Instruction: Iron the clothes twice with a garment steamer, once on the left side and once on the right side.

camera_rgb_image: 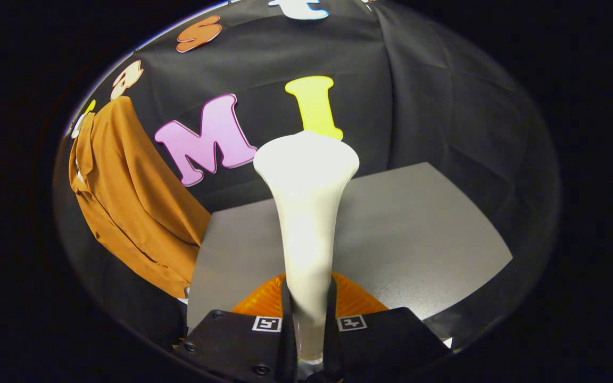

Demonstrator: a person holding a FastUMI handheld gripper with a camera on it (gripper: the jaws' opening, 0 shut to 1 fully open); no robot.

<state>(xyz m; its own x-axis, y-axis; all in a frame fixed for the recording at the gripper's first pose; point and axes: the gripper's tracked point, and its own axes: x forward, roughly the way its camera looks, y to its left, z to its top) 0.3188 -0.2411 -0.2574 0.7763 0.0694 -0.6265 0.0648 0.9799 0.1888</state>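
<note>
Grey table (418, 229) in booth; brown shirt (131, 202) hung past its left edge.
Steamer (306, 213) clamped at its stiff, smooth handle by closed gripper (308, 324); probably top-heavy.

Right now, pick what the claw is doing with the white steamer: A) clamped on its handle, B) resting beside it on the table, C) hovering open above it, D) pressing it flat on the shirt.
A: both fingers of the claw press the steamer handle between them.
</note>
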